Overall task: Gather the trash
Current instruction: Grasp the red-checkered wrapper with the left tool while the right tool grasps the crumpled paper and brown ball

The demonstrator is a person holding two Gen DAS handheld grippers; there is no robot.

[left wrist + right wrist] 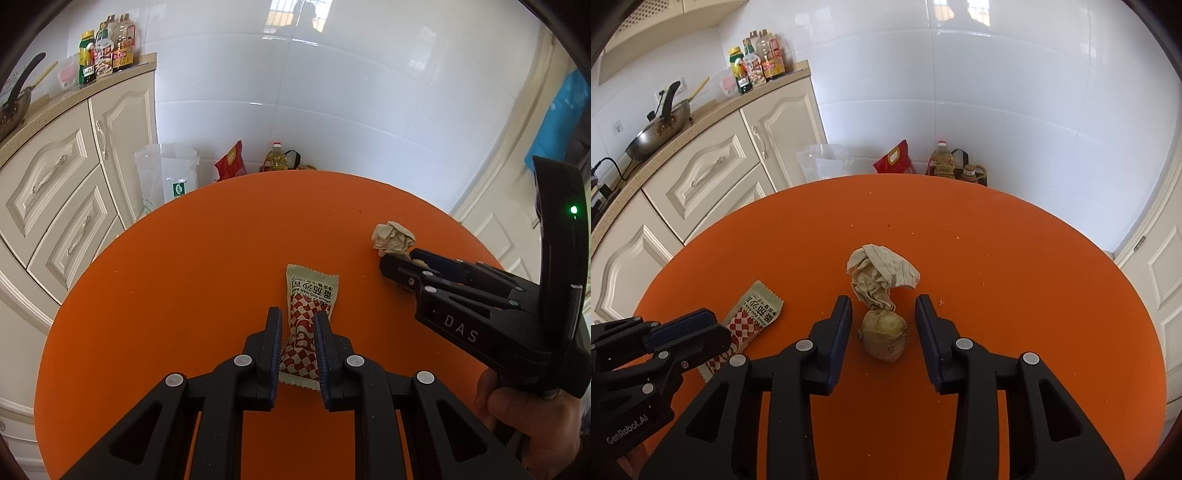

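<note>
1. My left claw (pixel 298 325) is clenched on the sachet (pixel 308 321); both pads press its checkered lower half, and its pale printed end sticks out ahead of the tips.
2. The sachet lies flat on the orange surface (pixel 184 277), left of the paper ball (pixel 393 238) as the left wrist camera sees it.
3. My right claw (pixel 883 312) is released. Its pads stand apart, and nothing touches them.
4. Between those pads sits a brownish lump (pixel 884 334), resting on the surface with a gap on either side. What it is made of I cannot tell.
5. The paper ball (pixel 882 273), crumpled and lined, lies just beyond the lump; its twisted tail reaches down to the lump's top.
6. In the right wrist view, the sachet (pixel 753 317) is left of the paper ball, with the left claw (pixel 701 332) over its near end.
7. In the left wrist view, the right claw (pixel 400 260) has its tips right at the paper ball, and a hand (pixel 532 417) grips its handle.
8. Small orange crumbs dot the surface beyond the paper ball.
9. Past the surface's far edge, behind the paper ball, a white bag (pixel 827 160), a red bag (pixel 895 157) and an oil bottle (pixel 942 158) stand on the floor by the tiled wall.
</note>
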